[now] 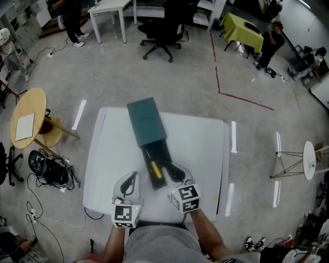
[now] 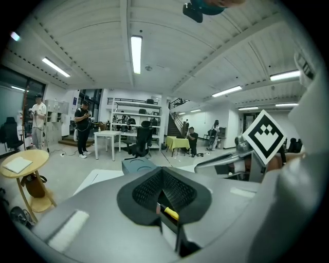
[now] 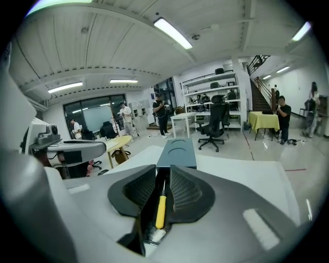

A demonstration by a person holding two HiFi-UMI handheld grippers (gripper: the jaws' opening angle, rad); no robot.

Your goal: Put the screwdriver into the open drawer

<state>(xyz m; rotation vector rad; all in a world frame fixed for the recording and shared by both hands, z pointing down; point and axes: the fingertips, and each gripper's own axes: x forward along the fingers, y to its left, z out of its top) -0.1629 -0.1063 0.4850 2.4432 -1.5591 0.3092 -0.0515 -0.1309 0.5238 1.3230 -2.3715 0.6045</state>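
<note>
The yellow-handled screwdriver (image 1: 156, 169) lies inside the open drawer (image 1: 163, 152), which is pulled out of a teal cabinet (image 1: 146, 122) on the white table (image 1: 110, 154). My right gripper (image 1: 175, 172) hovers just right of the drawer, open with nothing between its fingers. In the right gripper view the screwdriver (image 3: 161, 210) shows down through the gap of the right gripper (image 3: 163, 173), with the cabinet (image 3: 177, 151) beyond. My left gripper (image 1: 128, 184) hangs left of the drawer, shut and empty. In the left gripper view the left gripper (image 2: 162, 177) has its tips meeting, and a bit of the yellow handle (image 2: 170, 212) shows below.
A round wooden side table (image 1: 28, 118) and a tangle of cables (image 1: 49, 167) are on the floor to the left. A black office chair (image 1: 162, 31) and a white desk (image 1: 110, 10) stand beyond the table. A white stand (image 1: 308, 160) is at the right.
</note>
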